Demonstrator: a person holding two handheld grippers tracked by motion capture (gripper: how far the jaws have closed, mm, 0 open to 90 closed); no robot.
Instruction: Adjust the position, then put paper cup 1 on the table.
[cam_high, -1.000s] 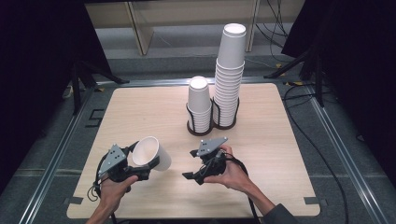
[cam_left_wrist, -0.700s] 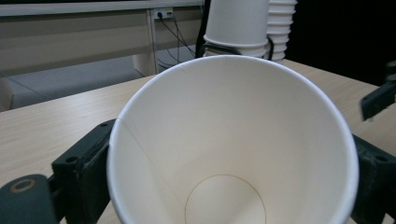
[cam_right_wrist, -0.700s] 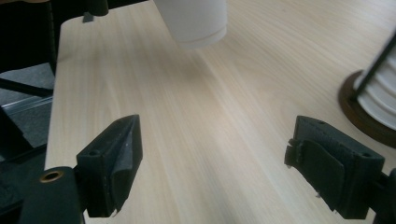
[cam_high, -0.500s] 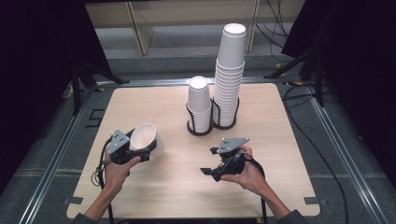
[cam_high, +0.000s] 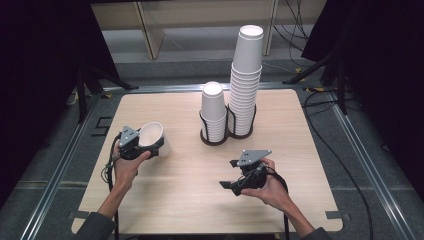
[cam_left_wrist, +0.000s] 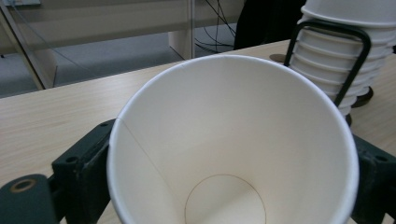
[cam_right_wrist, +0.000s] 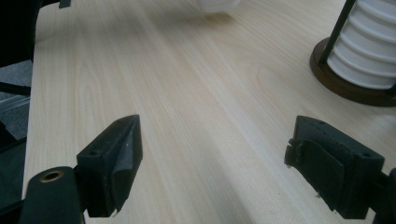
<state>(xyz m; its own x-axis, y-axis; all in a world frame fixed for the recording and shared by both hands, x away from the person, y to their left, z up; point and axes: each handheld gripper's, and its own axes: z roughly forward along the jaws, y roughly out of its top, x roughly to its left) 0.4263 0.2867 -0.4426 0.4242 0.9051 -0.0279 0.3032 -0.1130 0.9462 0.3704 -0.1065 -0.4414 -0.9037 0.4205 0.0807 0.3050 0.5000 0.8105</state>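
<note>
A white paper cup is tilted on its side over the left part of the table, and my left gripper is shut on it. In the left gripper view the cup's open mouth faces the camera, with a black jaw pressing on each side of its wall. My right gripper hovers low over the table's near right part, open. In the right gripper view its two jaws stand wide apart over bare wood with nothing between them.
A black wire holder stands at the middle back of the wooden table. It carries a short stack of white cups and a tall stack. A metal frame rail runs along the table's sides.
My left hand has carried the cup away from the near edge, toward the table's left middle. My right hand shifted to the right at first and has since kept still.
</note>
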